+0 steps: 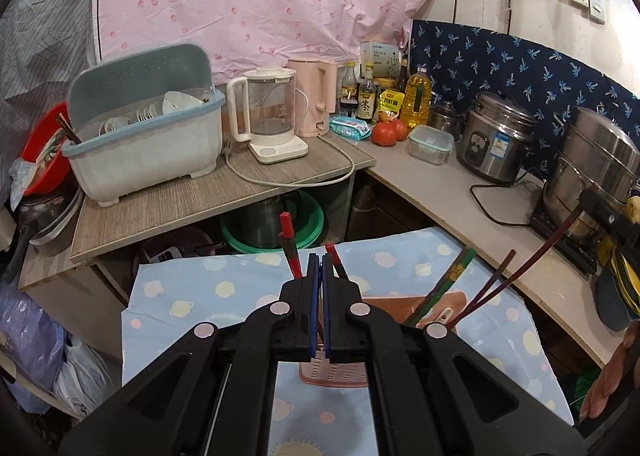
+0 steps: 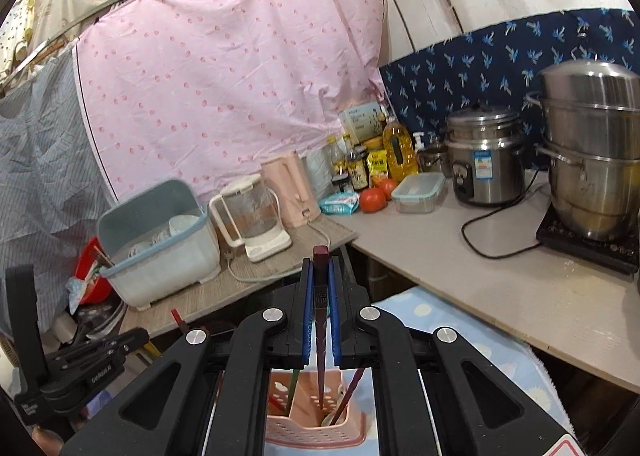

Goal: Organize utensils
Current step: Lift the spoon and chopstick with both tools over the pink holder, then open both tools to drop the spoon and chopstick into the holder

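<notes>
A pink slotted utensil holder [image 2: 316, 428] stands on a blue dotted cloth [image 1: 192, 296], right under both grippers. My right gripper [image 2: 320, 262] is shut on a dark red chopstick [image 2: 320, 308], whose lower tip hangs inside the holder. A green chopstick [image 1: 440, 288] and several dark ones lean out of the holder [image 1: 332, 374]. My left gripper [image 1: 320, 256] is shut. Two red-ended chopsticks [image 1: 289, 240] rise just behind its fingers, one on each side; no grip on them shows. The left gripper [image 2: 136, 336] is also visible low at the left in the right wrist view.
On the wooden table stand a blue-rimmed dish rack [image 1: 148, 136], a glass kettle [image 1: 272, 116] and a pink kettle [image 1: 312, 96]. The right counter holds bottles, tomatoes [image 1: 386, 132], a lidded box [image 1: 430, 142], a rice cooker [image 1: 496, 136] and a steamer pot [image 2: 592, 152]. A hand [image 1: 608, 384] shows at the right.
</notes>
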A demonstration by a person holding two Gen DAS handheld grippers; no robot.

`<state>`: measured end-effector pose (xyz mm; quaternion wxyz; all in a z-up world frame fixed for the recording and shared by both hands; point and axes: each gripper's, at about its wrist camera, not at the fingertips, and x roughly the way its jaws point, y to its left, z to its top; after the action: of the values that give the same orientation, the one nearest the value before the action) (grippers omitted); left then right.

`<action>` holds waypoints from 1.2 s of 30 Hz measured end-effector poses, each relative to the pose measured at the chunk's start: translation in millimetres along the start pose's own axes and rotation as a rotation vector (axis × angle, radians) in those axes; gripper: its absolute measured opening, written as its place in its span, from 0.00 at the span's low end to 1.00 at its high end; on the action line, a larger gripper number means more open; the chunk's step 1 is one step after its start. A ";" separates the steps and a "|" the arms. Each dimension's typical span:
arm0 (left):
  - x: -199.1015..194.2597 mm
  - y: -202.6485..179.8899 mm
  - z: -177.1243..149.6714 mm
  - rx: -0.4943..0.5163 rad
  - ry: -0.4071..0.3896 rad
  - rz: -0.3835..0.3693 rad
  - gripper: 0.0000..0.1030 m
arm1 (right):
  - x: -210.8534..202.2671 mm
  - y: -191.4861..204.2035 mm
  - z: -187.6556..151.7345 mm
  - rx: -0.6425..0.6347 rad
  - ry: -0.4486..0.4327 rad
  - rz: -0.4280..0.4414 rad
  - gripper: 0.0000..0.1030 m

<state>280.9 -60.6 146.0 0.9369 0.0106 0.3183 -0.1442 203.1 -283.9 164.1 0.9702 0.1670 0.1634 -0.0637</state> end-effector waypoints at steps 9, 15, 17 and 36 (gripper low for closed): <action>31.5 -0.1 -8.6 -0.005 0.043 0.016 0.03 | 31.9 0.8 -32.5 -0.007 0.094 0.004 0.08; 35.0 -0.5 -13.3 -0.008 0.050 0.037 0.21 | 30.9 -2.0 -37.6 0.011 0.097 0.001 0.18; 34.0 -0.4 -14.7 -0.006 0.050 0.041 0.24 | 28.8 -0.1 -39.4 0.008 0.098 0.002 0.19; -21.0 -15.1 -44.0 0.018 0.024 0.034 0.34 | -24.4 12.4 -73.7 -0.009 0.148 0.030 0.20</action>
<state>234.8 -64.6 124.6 0.9352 0.0260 0.3282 -0.1309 160.6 -245.2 110.5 0.9571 0.1692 0.2326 -0.0358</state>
